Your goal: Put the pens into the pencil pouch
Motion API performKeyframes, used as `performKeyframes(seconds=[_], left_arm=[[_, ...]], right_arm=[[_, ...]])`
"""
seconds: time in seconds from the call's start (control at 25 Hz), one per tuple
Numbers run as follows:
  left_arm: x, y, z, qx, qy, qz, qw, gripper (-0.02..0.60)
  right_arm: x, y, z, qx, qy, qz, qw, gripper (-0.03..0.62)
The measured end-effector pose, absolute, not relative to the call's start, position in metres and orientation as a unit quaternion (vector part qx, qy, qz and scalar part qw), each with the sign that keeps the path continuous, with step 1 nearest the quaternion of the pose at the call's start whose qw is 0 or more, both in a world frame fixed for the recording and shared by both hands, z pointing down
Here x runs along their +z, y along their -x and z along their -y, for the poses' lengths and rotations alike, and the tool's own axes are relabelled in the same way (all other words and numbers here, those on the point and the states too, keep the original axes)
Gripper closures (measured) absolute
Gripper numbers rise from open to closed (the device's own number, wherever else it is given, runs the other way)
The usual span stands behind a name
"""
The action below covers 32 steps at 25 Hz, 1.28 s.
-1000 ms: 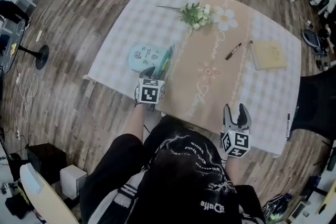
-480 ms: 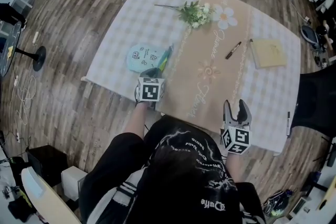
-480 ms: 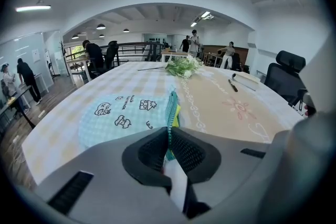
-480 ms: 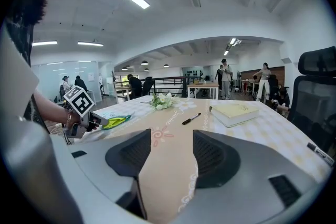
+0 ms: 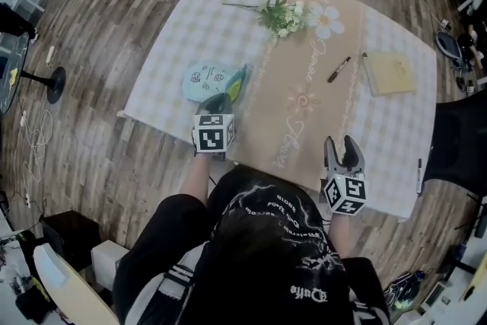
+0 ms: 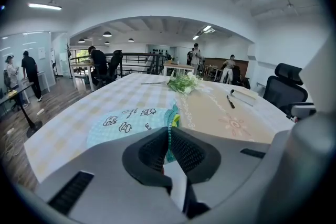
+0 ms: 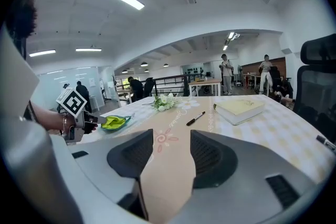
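Observation:
A light blue pencil pouch with cartoon prints lies at the table's near left, and its mouth shows a green lining. My left gripper is shut on the pouch's zipper edge; the teal zipper strip runs between the closed jaws. A black pen lies on the tan runner at mid-right, also visible as the pen beyond my right gripper. That right gripper hovers at the near table edge, open; its jaws have just been closing a little with nothing between them.
A yellow book lies right of the pen. A flower sprig rests at the far end of the runner. Another pen lies by the table's right edge. A black chair stands right of the table.
The left jaws have closed on the pouch's zipper edge and lifted it slightly. The right gripper has shifted a little along the near edge, its jaws narrower.

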State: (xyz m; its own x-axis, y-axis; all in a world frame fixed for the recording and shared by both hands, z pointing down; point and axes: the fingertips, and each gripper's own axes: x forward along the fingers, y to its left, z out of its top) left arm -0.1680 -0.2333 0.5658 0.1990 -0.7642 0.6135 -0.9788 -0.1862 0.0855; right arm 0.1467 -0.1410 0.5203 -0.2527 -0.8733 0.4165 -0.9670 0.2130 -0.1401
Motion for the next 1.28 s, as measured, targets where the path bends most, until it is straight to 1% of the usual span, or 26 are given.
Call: performKeyframes(seconds=[0.16,0.28,0.44,0.84,1.12,1.28], left_arm=[[0.548,0.169,0.235,0.197,-0.741,0.597,0.236,0.549],[0.539,0.172,0.234,0.183,-0.744,0.597,0.237,0.549],[0.532,0.177,0.234,0.173,-0.748,0.594,0.241,0.549],[0.515,0.203,0.242,0.139,-0.756,0.588,0.252,0.549],[0.504,0.223,0.262,0.136,-0.763,0.58,0.25,0.549],[0.497,0.232,0.27,0.132,-0.766,0.576,0.253,0.548]], right_arm=[[0.517,-0.148,0.158,0.213,-0.603,0.764,0.091,0.378],[0.518,-0.144,0.178,0.226,-0.597,0.766,0.081,0.368],[0.516,-0.144,0.212,0.225,-0.606,0.757,0.093,0.365],[0.524,-0.145,0.288,0.259,-0.643,0.717,0.075,0.362],[0.552,-0.148,0.326,0.292,-0.665,0.682,0.089,0.368],[0.57,-0.154,0.339,0.305,-0.676,0.662,0.109,0.372]])
